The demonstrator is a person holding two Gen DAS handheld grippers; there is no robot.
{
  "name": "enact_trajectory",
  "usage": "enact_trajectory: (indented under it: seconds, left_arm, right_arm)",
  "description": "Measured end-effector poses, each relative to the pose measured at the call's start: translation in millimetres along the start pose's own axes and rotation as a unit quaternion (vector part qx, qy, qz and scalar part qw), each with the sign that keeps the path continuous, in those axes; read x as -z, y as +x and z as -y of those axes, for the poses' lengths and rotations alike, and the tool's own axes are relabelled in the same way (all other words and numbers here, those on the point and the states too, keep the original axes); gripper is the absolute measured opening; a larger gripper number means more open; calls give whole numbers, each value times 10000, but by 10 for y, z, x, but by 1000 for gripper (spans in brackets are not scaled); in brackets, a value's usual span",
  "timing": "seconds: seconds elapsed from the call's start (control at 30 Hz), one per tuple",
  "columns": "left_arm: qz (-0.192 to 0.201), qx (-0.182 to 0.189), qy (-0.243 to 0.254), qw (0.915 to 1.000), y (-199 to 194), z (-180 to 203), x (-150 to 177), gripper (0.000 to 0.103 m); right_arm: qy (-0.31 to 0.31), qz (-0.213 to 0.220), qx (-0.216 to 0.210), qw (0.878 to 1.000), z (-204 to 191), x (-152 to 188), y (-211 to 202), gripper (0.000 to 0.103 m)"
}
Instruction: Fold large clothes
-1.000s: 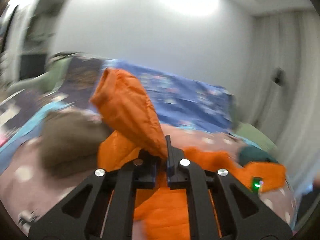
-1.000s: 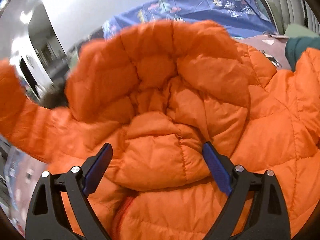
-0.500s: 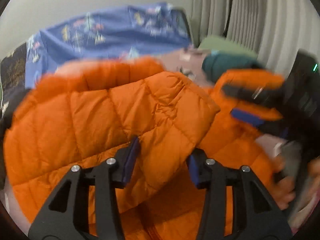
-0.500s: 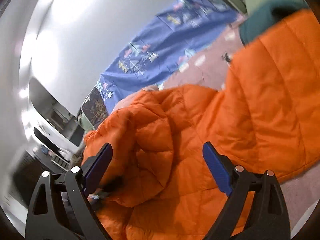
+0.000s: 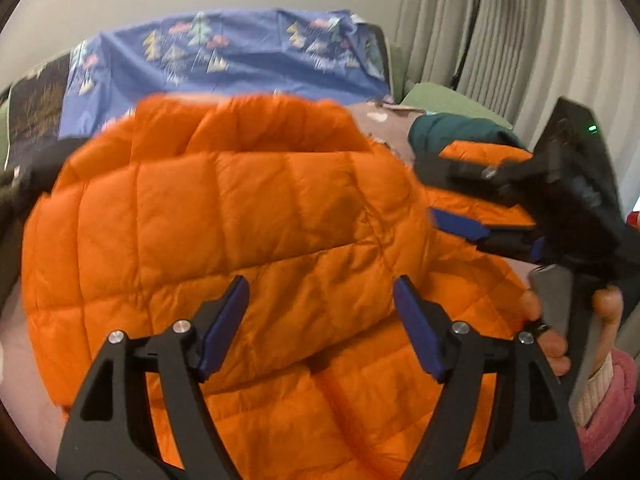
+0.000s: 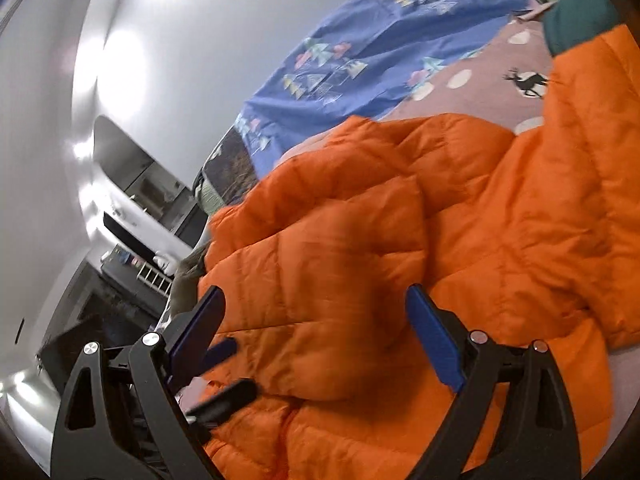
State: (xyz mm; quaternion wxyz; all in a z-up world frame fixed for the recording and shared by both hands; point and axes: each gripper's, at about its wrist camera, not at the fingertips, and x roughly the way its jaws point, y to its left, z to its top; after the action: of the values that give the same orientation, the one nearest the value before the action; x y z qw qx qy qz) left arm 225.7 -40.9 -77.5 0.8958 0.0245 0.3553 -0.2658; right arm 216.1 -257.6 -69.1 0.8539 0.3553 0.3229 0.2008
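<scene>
Both grippers wide, nothing held, orange puffy jacket [image 5: 224, 216] on the bed [image 6: 480, 92].
Left gripper [image 5: 320, 320] & right gripper [image 6: 316, 344] hang just over it w/ jacket flap lying btwn jaws, prob. to grab next fold.

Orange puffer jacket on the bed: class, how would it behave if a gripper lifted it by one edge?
The orange puffer jacket would probably flop and drape, since it already lies in soft folds. Its quilted, puffy panels suggest it is light for its bulk. The smooth shell may slip from the jaws.
</scene>
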Motion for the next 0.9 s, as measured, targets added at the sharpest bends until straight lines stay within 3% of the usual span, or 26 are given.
enact_trajectory:
  seconds: [0.1,0.17,0.23,0.3,0.33,0.37,0.4,0.5,0.6,0.7,0.77,0.8,0.83,0.9]
  left_arm:
    - [19,2,-247,9997,-99,-109,88,76]
    - [107,-118,-280,9995,-208,-163,119,76]
    - [249,-444,-187,9985,-344,-258,156,76]
    - [342,-811,-129,9960,-471,-372,191,77]
    - [372,-1036,-177,9938,-550,-497,226,77]
    - [374,-1181,-313,9918,-621,-646,267,77]
    - [369,-1248,-433,9905,-662,-744,289,77]
    - [469,-1474,-1201,9806,-936,-1284,422,77]
    - [651,-1631,-1642,9707,-1169,-1602,483,76]
    - [792,-1680,-1848,9651,-1292,-1776,497,71]
    - [711,-1666,-1862,9657,-1275,-1831,499,53]
    - [635,-1616,-1870,9669,-1235,-1842,488,50]
    - [596,-1566,-1856,9682,-1193,-1831,469,44]
    - [551,-1462,-1717,9727,-1124,-1769,409,39]
  right_arm:
    - [-105,-222,401,9989,-8,31,113,92]
    - [-186,-353,863,9955,7,66,203,83]
    - [-245,-485,1345,9894,30,88,269,64]
    - [-247,-491,1631,9851,58,125,281,62]
    - [-250,-517,1600,9854,55,142,282,53]
    - [-291,-580,1573,9854,34,155,285,35]
    - [-404,-624,1684,9829,-29,159,278,4]
    - [-1109,135,1888,9756,-458,112,-25,3]
    - [-1699,655,2287,9563,-761,4,-255,3]
    - [-1573,497,2899,9427,-578,-97,-183,4]
    - [-1342,7,3304,9343,-257,-67,22,5]
    - [-1184,-353,3496,9287,-51,-17,165,7]
    - [-1059,-556,3542,9275,71,28,228,14]
    - [-905,-443,3370,9361,122,113,178,22]
